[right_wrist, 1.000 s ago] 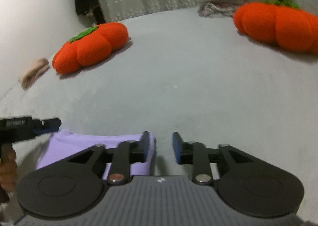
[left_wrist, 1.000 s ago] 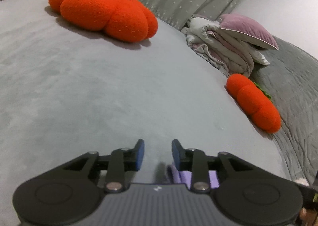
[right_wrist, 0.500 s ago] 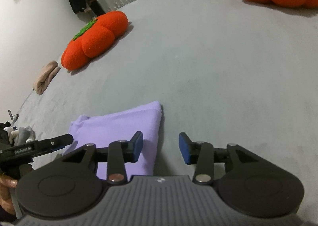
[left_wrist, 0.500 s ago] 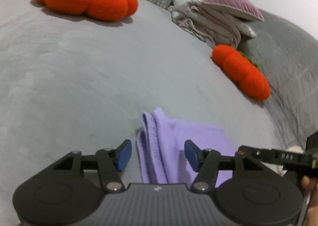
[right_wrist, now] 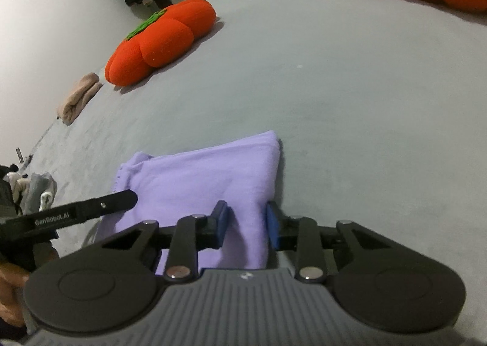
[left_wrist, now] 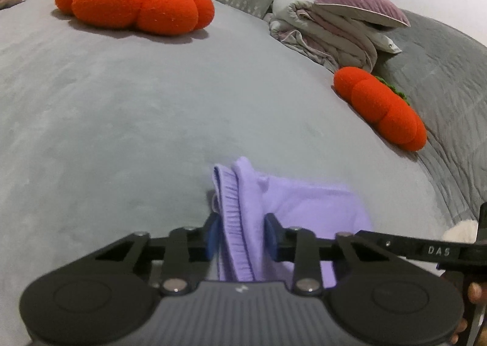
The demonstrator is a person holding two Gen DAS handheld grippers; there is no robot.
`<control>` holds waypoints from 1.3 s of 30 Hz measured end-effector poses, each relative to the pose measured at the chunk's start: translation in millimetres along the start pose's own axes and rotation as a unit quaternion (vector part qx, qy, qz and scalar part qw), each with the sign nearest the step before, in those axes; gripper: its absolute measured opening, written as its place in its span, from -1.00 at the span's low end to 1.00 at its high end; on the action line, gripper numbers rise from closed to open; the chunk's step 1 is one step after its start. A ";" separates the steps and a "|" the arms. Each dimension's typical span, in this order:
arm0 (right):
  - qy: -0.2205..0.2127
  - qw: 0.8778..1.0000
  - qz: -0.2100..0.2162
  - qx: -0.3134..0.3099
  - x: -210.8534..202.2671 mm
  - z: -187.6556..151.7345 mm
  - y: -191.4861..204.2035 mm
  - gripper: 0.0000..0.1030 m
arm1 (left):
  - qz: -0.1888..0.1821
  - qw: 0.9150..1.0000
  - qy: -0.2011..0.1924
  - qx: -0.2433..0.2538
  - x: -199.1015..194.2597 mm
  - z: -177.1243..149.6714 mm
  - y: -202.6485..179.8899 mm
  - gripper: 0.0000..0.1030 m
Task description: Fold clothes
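A soft purple cloth is seen folded flat on the smooth grey bed cover, close to the near edge. Its ribbed hem is bunched into a thick ridge at the left side. That ridge is pinched by the left gripper, whose blue pads have just been closing and are now pressed on the cloth. The cloth's right edge is clamped the same way by the right gripper, and its jaws have also just been closing on the fabric.

On the far left a rolled beige cloth is lying. Next to it a round, fuzzy orange pumpkin cushion with a green top is resting. Further right, a heap of pale folded bedding with a purple pillow on top is seen. A second pumpkin cushion is lying just beside a quilted dark grey blanket.
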State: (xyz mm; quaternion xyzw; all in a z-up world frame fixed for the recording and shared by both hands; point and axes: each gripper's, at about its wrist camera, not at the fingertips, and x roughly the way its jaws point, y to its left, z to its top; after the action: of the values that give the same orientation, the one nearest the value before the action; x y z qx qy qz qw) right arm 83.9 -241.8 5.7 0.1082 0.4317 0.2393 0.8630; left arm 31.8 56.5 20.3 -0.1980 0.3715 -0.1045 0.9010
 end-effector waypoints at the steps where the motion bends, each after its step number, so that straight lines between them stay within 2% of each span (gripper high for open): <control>1: -0.003 1.000 -0.002 -0.005 -0.8 -0.2 1.2 -0.49 | 0.000 1.000 -0.001 0.001 -0.1 0.2 -0.8 -0.52; 6: -0.018 1.000 -0.014 -0.020 -2.9 0.3 7.1 -0.65 | 0.007 1.000 -0.007 0.009 -1.1 -0.2 -4.5 -0.61; 11: -0.022 0.998 -0.029 -0.042 -2.8 -3.2 14.9 -0.65 | 0.017 1.000 -0.009 0.020 -1.8 -0.1 -7.9 -0.64; 12: -0.018 0.999 -0.028 -0.038 -2.2 -3.0 14.2 -0.56 | 0.020 0.999 -0.010 0.024 -1.5 -0.5 -8.8 -0.64; 23: -0.003 1.000 -0.024 -0.015 -0.4 -3.8 12.6 -0.45 | 0.044 0.998 -0.015 0.051 -0.4 -3.4 -17.8 -0.64; 28: -0.001 1.000 -0.021 -0.006 0.7 -4.7 12.2 -0.28 | 0.049 0.997 -0.012 0.051 0.0 -4.1 -19.1 -0.63; 33: -0.003 1.000 -0.023 -0.012 1.7 -5.8 14.3 -0.22 | 0.053 0.997 -0.011 0.054 1.3 -4.3 -20.9 -0.62; 36: -0.008 0.999 -0.026 -0.023 1.6 -6.5 15.9 -0.27 | 0.055 0.997 -0.012 0.056 1.1 -5.1 -21.7 -0.62; 39: -0.019 0.998 -0.037 -0.046 -0.3 -6.8 20.9 -0.52 | 0.057 0.997 -0.015 0.059 0.1 -5.3 -23.0 -0.63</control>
State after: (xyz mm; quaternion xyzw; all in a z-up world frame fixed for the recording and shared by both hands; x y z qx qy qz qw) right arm 71.6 -224.1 10.0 0.0570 0.4077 0.2244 0.8833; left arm 27.2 34.4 26.8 -0.1246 0.3619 -0.0721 0.9210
